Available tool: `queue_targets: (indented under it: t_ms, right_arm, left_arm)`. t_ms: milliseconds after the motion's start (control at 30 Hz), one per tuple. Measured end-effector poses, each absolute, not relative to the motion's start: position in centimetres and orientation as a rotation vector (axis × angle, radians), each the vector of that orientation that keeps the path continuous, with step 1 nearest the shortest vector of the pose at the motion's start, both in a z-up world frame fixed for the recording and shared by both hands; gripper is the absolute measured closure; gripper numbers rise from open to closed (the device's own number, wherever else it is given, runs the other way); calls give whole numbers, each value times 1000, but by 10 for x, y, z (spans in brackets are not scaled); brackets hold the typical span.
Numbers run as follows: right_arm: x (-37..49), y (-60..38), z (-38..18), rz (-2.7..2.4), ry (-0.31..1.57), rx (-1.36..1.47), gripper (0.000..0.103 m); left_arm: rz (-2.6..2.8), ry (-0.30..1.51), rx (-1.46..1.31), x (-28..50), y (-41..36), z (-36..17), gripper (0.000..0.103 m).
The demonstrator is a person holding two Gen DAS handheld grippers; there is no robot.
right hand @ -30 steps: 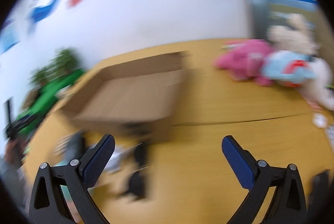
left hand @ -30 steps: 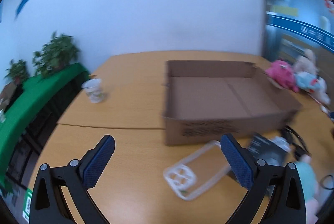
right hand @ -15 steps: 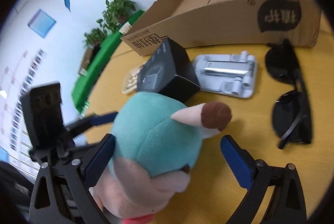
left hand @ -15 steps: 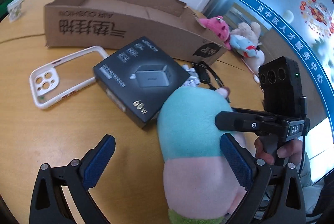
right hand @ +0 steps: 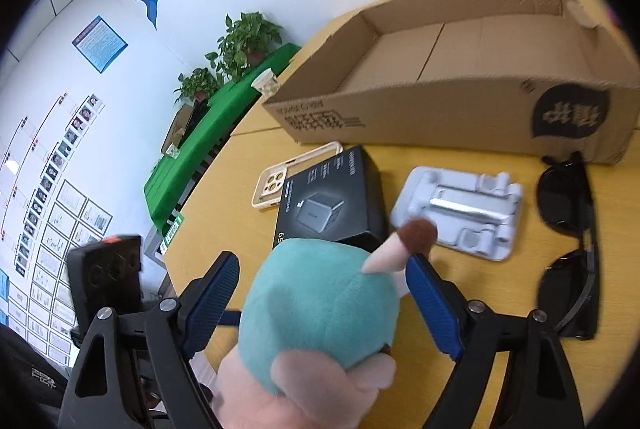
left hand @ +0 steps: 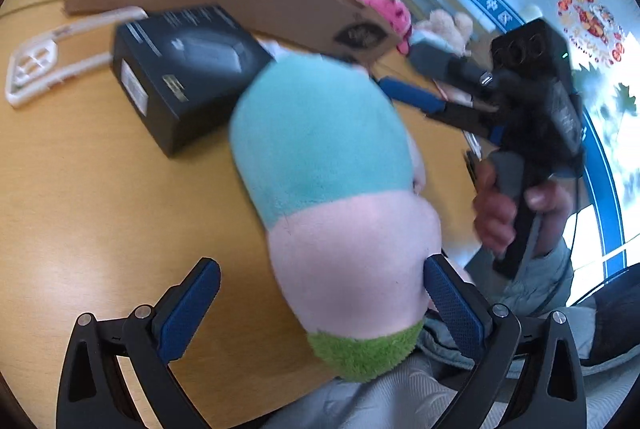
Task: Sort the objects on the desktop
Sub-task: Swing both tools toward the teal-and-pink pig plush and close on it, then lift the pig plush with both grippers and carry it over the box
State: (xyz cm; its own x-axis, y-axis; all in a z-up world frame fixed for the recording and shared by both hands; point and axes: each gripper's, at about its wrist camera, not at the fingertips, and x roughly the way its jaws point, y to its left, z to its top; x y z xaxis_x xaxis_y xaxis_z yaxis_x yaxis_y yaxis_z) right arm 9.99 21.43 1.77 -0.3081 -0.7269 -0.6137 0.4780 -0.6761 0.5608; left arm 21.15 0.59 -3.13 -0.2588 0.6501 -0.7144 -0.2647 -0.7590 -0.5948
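Observation:
A plush toy with a teal head, pink body and green base lies at the table's near edge; it also shows in the right wrist view. My left gripper is open around its pink lower body, the right finger pad touching it. My right gripper is open around its teal head. The empty cardboard box stands behind. A black charger box, a clear phone case, a grey moulded tray and black sunglasses lie in front of the cardboard box.
Pink and beige plush toys lie beyond the box's right end. A paper cup stands at the table's far left. A green-covered bench with potted plants runs along the wall. The right gripper's handle and hand are beside the toy.
Both grippers have moved in closer around the plush toy. The left jaws now straddle its pink body and the right jaws its teal head.

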Motion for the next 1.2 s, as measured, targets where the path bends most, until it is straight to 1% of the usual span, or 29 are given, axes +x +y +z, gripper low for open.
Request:
queue_targets:
  t_ms: [200, 267, 333, 367, 400, 533, 600, 767, 900, 1067, 1200]
  right_arm:
    - [112, 242, 6, -2050, -325, 1250, 17]
    - [115, 238, -9, -2008, -340, 1306, 18]
    - [117, 231, -19, -1953, -362, 1313, 21]
    - [118, 227, -24, -1909, -413, 1303, 23]
    - [117, 223, -27, -1879, -435, 1302, 24]
    - [120, 197, -37, -1788, -453, 1305, 30]
    - [121, 190, -38, -1759, -450, 1313, 31]
    - [122, 190, -31, -1767, -443, 1315, 33]
    - [123, 191, -21, -1784, -444, 1300, 33]
    - [114, 198, -15, -1791, -512, 1288, 33]
    - [105, 201, -8, -1800, -514, 1278, 33]
  left_arm:
    - [1961, -600, -1413, 201, 8, -44, 0]
    - [1944, -601, -1422, 200, 10, -46, 0]
    - [1934, -588, -1426, 199, 11, -47, 1]
    - [1929, -588, -1424, 199, 12, -46, 2]
    - [1926, -587, -1414, 200, 12, -45, 8]
    - [1916, -613, -1410, 202, 12, -48, 13]
    - [1914, -638, -1402, 203, 12, -49, 17]
    - [1956, -613, -1372, 202, 18, -42, 22]
    - [1967, -599, -1354, 196, 16, -33, 22]
    - [1990, -575, -1318, 187, 14, -14, 24]
    - [2027, -548, -1291, 176, 16, 1, 26]
